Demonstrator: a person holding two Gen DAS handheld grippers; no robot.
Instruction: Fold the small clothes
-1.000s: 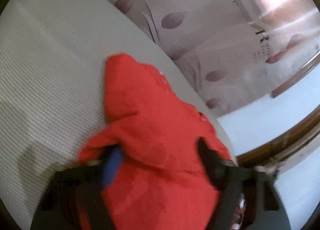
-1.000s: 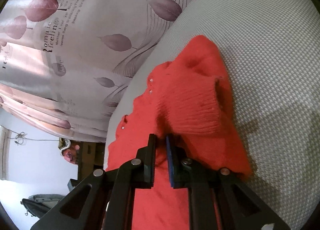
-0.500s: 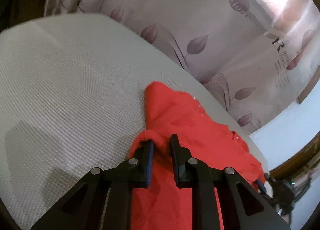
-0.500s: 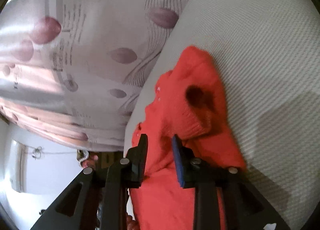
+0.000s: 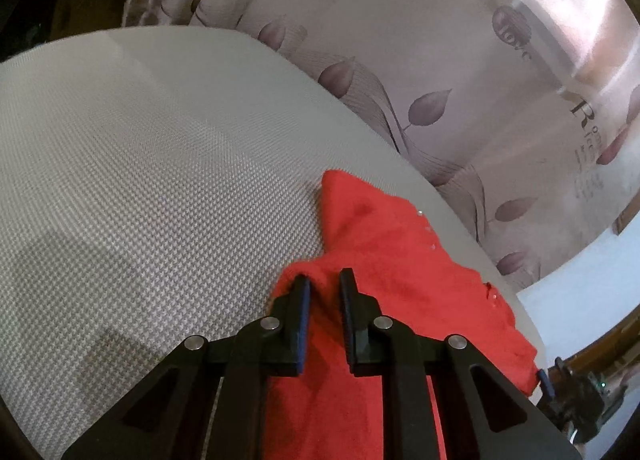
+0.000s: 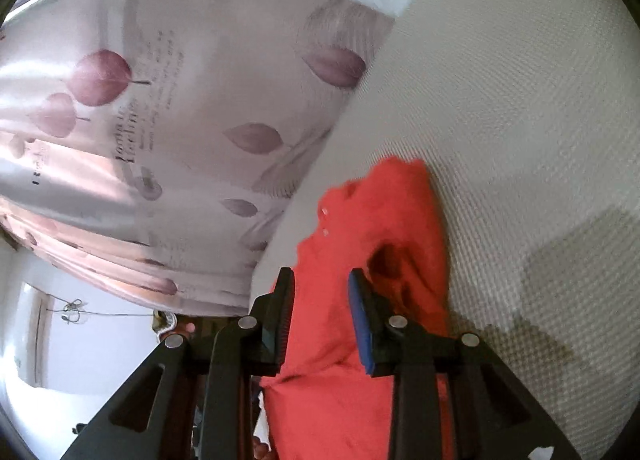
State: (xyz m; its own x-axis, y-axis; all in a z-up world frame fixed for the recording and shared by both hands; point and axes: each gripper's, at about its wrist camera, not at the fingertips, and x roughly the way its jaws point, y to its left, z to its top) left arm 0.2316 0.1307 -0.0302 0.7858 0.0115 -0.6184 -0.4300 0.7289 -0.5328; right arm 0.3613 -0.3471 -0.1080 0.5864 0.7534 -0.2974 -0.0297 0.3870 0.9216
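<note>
A small red knit garment [image 5: 392,260] lies bunched on a grey woven surface [image 5: 140,180], near its edge by the curtain. My left gripper [image 5: 324,280] hovers over the garment's near sleeve; its jaws stand slightly apart with no cloth between the tips. In the right wrist view the same red garment [image 6: 360,244] lies below my right gripper [image 6: 320,280]. Its jaws stand wide apart above the cloth and hold nothing. The right gripper's blue pad tip [image 5: 546,382] shows in the left wrist view beyond the garment's far end.
A pale curtain with mauve leaves and lettering [image 5: 440,60] hangs right behind the surface's edge; it also shows in the right wrist view [image 6: 160,120]. The grey surface [image 6: 520,120] spreads wide away from the curtain. A wooden frame [image 5: 592,344] sits low beyond the edge.
Both grippers have let go of the garment and backed off from it. The right jaws went from shut on cloth to wide apart. The garment has settled flat on the surface.
</note>
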